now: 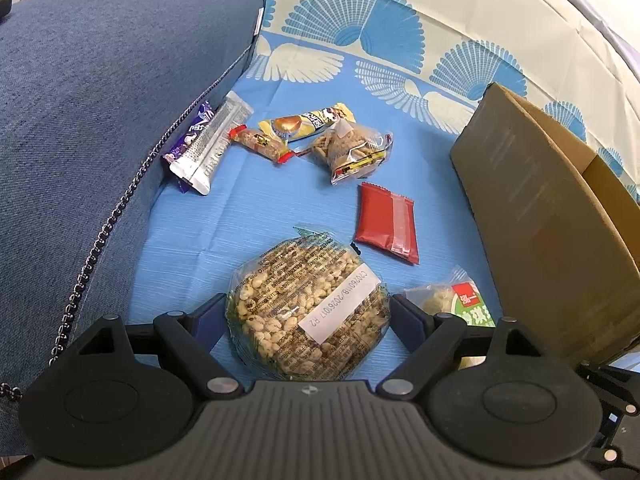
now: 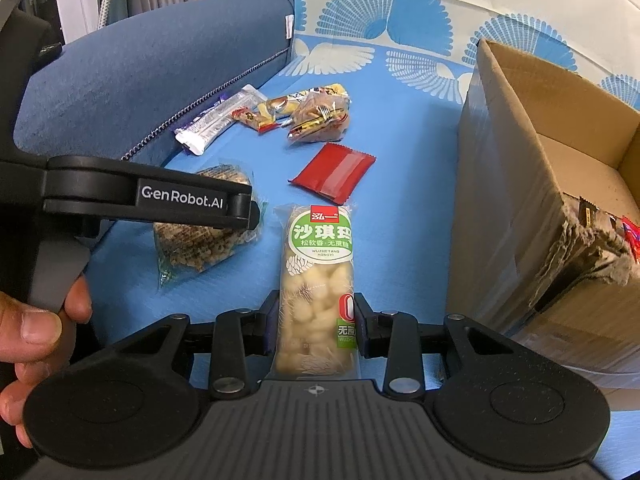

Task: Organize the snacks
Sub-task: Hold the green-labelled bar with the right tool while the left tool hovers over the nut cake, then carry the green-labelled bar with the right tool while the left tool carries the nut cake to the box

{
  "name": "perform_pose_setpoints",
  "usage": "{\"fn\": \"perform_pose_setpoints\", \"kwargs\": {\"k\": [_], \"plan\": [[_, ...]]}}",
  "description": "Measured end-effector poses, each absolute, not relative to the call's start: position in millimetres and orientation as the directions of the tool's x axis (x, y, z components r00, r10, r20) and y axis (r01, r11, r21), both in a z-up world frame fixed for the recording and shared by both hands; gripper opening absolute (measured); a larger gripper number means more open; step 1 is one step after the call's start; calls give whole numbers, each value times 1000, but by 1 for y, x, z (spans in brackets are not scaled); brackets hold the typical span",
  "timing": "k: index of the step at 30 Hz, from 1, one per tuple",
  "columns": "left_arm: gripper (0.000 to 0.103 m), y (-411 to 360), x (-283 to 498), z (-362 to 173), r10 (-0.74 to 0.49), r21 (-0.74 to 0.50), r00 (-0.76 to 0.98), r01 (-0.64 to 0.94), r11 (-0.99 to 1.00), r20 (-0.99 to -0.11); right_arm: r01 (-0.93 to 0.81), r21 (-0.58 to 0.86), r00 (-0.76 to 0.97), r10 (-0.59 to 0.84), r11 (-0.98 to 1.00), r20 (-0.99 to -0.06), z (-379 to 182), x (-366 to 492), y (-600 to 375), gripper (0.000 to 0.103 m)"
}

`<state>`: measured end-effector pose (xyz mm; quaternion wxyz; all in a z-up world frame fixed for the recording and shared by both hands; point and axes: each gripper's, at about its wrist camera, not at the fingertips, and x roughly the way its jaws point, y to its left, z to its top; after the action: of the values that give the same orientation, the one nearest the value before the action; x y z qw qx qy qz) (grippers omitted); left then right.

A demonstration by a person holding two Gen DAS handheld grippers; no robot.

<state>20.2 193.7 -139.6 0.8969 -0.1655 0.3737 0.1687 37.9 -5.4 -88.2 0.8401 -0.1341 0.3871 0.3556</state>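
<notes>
A: On the blue cloth, how many snacks do you count?

B: Eight. One round puffed-grain cake sits between the wide-set fingers of the left hand-held gripper; whether the pads press it, I cannot tell. One long sachima bar is clamped in the narrow right hand-held gripper.

A: And the rest?

B: One red packet lies alone mid-cloth. Beyond it are five more: a purple wrapper, a silver bar, a red-ended bar, a yellow packet and a clear bag of sticks.

A: Edges?

B: One blue cushion borders the left, one cardboard box the right. Bare cloth lies between the red packet and the box.
</notes>
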Motion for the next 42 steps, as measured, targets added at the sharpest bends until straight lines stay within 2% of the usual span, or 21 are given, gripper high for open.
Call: {"fn": "perform_pose_setpoints", "kwargs": {"k": [12, 26, 33, 42], "plan": [[88, 194, 12, -133, 189, -191, 701, -426, 884, -687, -708, 34, 497, 532, 705, -685, -71, 36, -7, 38], [88, 197, -14, -100, 282, -221, 801, -451, 865, -528, -746, -5, 559, 623, 666, -547, -38, 27, -13, 38], [88, 201, -21, -93, 244, -279, 792, -458, 844, -560, -733, 12, 598, 653, 680, -464, -21, 31, -28, 38], [88, 181, 2, -67, 230, -249, 771, -448, 859, -594, -615, 103, 707, 605, 782, -367, -2, 58, -57, 38]]}}
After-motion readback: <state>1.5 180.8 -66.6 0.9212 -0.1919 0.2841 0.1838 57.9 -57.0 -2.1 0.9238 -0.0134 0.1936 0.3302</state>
